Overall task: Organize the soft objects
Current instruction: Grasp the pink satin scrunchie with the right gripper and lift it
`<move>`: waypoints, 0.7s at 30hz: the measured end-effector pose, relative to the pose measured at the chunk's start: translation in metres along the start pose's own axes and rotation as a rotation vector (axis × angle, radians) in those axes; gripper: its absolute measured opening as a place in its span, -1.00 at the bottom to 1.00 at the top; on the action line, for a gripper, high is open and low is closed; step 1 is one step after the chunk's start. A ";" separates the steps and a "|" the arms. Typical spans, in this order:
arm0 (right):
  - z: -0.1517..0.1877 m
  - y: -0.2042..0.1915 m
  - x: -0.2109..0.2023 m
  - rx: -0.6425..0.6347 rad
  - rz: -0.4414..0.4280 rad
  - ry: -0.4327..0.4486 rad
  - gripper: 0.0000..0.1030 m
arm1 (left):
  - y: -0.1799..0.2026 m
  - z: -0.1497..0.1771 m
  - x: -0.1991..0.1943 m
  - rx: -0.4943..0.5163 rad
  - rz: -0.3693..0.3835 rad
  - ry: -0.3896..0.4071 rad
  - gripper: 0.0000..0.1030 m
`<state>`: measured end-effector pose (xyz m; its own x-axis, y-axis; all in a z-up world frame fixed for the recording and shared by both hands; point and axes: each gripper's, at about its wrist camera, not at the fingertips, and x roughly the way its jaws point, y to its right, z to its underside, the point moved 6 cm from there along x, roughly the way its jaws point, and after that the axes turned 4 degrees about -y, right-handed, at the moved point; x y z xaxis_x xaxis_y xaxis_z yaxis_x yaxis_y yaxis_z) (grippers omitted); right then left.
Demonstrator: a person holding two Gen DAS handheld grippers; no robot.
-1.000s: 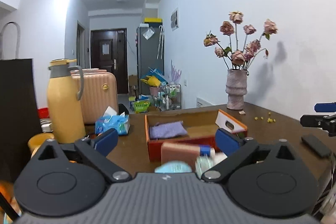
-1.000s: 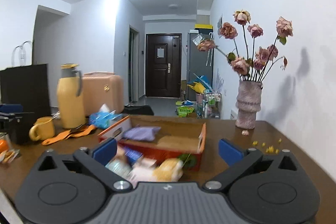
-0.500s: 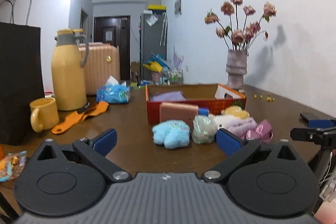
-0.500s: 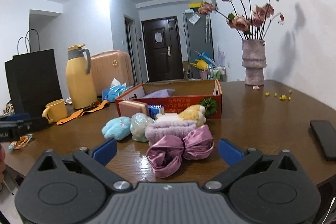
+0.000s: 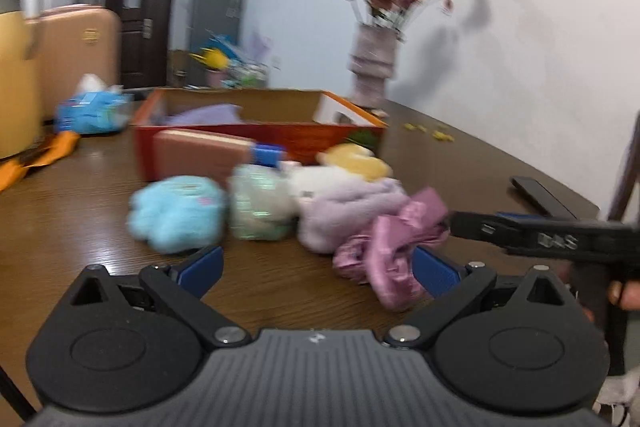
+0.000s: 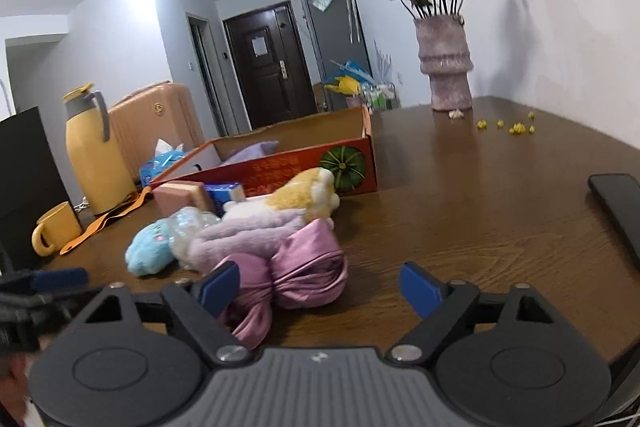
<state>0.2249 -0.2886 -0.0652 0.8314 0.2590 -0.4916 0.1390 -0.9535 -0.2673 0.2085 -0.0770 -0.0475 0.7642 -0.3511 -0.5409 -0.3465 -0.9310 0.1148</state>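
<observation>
A pile of soft things lies on the brown table in front of a red cardboard box [image 5: 256, 131] [image 6: 304, 163]: a light blue plush [image 5: 176, 213] [image 6: 146, 253], a pale green pouch [image 5: 256, 205], a lilac fluffy item [image 5: 344, 211] [image 6: 248, 233], a yellow-white plush [image 5: 354, 163] [image 6: 308, 193], a pink satin bow [image 5: 388, 259] [image 6: 296, 273] and a pink sponge block [image 5: 200, 151] [image 6: 182, 195]. My left gripper [image 5: 316, 269] is open just before the pile. My right gripper [image 6: 320, 285] is open, its jaws around the bow's right half.
A purple cloth [image 6: 252, 151] lies inside the box. A yellow thermos [image 6: 96, 151], yellow mug [image 6: 52, 233], orange strap and tissue pack [image 5: 90, 107] stand at left. A vase of dried roses [image 6: 444, 67] stands at the back. A black phone [image 6: 616, 199] lies at right.
Both grippers have dropped and moved forward to the pile. The right gripper now has the pink bow between its jaws. Both stay open.
</observation>
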 end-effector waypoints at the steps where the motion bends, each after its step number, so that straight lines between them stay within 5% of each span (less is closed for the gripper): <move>1: -0.003 0.003 0.006 0.008 -0.009 -0.006 0.66 | 0.006 -0.001 0.007 0.008 0.013 -0.008 0.90; 2: -0.005 0.006 0.013 0.013 -0.019 -0.012 0.64 | 0.012 -0.002 0.015 0.016 0.027 -0.018 0.82; 4: -0.008 0.009 0.027 0.021 -0.031 -0.029 0.54 | 0.023 -0.003 0.029 0.033 0.069 -0.043 0.33; 7: -0.009 0.011 0.048 0.048 -0.059 -0.071 0.14 | 0.025 0.004 0.049 0.027 0.084 -0.116 -0.25; 9: -0.007 0.010 0.055 0.075 -0.108 -0.085 -0.31 | 0.020 0.010 0.056 0.005 0.083 -0.147 -0.43; 10: -0.007 0.008 0.055 0.090 -0.137 -0.086 -0.39 | 0.018 0.011 0.057 -0.005 0.080 -0.149 -0.56; 13: -0.003 0.007 0.052 0.109 -0.140 -0.087 -0.48 | 0.015 0.013 0.052 -0.021 0.085 -0.152 -0.78; 21: 0.018 -0.004 0.009 0.087 -0.121 -0.082 -0.54 | 0.029 0.023 0.018 0.011 0.134 -0.144 -0.86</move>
<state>0.2217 -0.2799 -0.0833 0.7641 0.3864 -0.5166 0.1853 -0.8985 -0.3980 0.1997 -0.1082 -0.0729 0.6253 -0.4532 -0.6353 -0.4462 -0.8755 0.1853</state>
